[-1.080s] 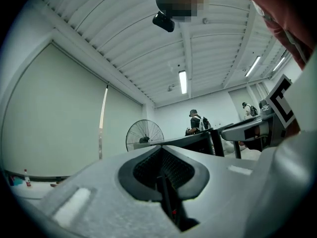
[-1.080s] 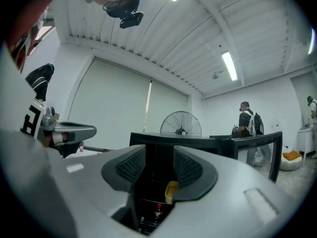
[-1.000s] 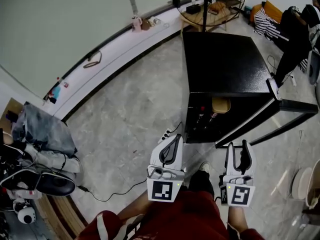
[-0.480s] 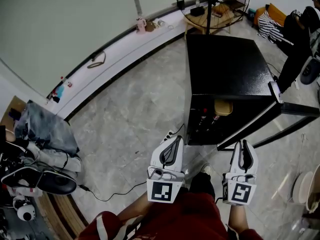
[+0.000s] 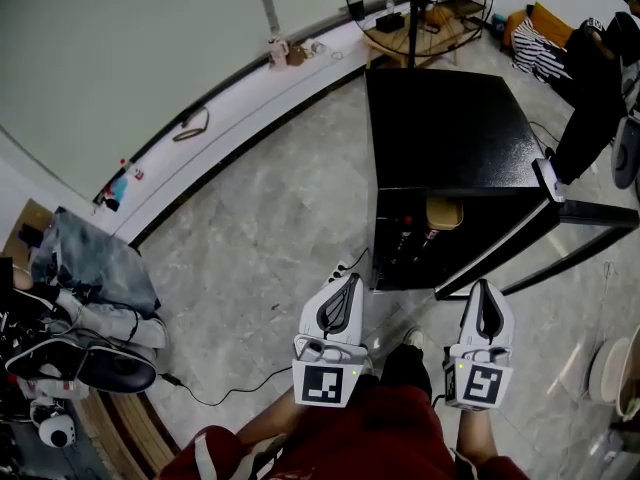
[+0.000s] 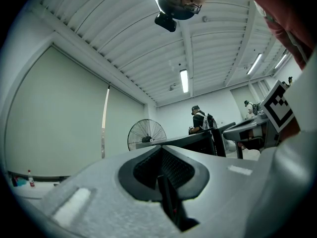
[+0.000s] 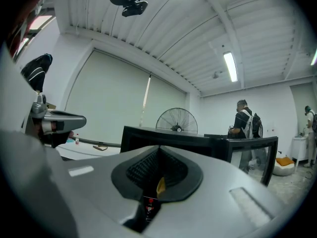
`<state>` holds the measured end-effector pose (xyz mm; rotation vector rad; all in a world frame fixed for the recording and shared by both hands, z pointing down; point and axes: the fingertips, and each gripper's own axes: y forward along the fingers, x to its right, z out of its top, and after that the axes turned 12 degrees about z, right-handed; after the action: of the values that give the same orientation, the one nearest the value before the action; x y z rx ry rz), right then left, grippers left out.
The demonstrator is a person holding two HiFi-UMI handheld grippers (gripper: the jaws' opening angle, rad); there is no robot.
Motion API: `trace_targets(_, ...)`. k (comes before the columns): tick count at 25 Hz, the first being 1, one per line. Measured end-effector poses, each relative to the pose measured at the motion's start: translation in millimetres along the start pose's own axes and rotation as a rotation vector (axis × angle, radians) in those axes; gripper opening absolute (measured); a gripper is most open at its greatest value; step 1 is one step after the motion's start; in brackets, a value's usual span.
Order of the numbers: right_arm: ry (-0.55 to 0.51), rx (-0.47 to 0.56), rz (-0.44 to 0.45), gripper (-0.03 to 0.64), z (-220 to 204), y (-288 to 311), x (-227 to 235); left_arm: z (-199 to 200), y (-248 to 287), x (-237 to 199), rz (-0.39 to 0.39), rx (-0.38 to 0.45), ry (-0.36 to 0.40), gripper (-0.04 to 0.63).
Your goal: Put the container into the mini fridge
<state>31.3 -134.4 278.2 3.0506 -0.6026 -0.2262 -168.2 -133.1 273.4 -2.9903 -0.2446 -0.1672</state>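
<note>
Facing the open mini fridge point(image 5: 450, 128) from its near side, with both grippers drawn back and empty: left gripper point(image 5: 353, 280) pressed fully together on nothing, right gripper point(image 5: 485, 288) with jaws just closed tight, nothing between them either. Resting already inside on an upper shelf, just left of the swung-out door point(image 5: 520, 238): the tan container point(image 5: 443, 211). Probably light, stiff plastic, somewhat slick; best pinched squarely across its side walls below the rim, never by one corner.

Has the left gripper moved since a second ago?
No. The left gripper stays where it was, just left of the near front corner of the fridge.
</note>
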Motion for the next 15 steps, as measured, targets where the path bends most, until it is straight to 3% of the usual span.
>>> trace_targets(6, 0.017, -0.024, 0.001, 0.0, -5.9, -2.7, 2.2, -1.0, 0.4, 3.1, -0.004, 0.0, -0.008, 0.005)
trace_targets(10, 0.024, -0.005, -0.007, 0.0, -1.6, -2.8, 3.3, -0.2, -1.7, 6.1, -0.021, 0.007, 0.034, 0.005)
trace_targets(15, 0.029, -0.02, -0.009, 0.0, -4.1, -2.2, 2.5, -2.4, -2.1, 5.6, -0.014, -0.002, 0.011, 0.005)
